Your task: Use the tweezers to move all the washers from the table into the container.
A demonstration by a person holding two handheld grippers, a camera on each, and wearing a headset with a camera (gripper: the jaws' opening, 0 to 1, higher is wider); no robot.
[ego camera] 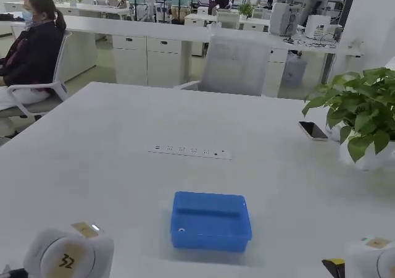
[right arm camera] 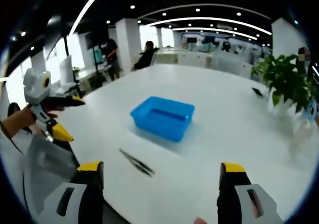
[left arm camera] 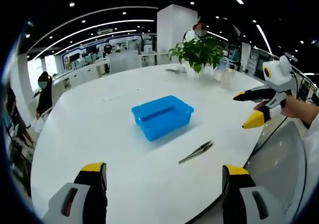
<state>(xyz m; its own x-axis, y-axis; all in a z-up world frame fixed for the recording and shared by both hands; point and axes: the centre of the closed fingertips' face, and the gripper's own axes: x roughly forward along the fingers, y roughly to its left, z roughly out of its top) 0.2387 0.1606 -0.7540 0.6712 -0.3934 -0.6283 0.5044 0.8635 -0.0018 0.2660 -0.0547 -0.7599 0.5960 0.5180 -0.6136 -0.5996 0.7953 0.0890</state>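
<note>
Tweezers point(left arm camera: 197, 152) ahead of left tongs point(left arm camera: 163, 168), right tongs point(right arm camera: 159, 166), apart

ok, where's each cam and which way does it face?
Left gripper view: on left gripper, along its open fingers toward tweezers, blue container; right gripper at right.
Right gripper view: on right gripper, same targets; left gripper at left.
Head view: head-mounted, forward-down at container; gripper tops in bottom corners.
Shared: container in all three.

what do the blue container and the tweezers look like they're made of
The container is likely plastic: uniform bright blue, a soft sheen, rounded moulded corners and rim. The tweezers are probably metal: thin, dark grey, with a slight glint along the arms, though they are too small here to be sure of the finish.
</note>
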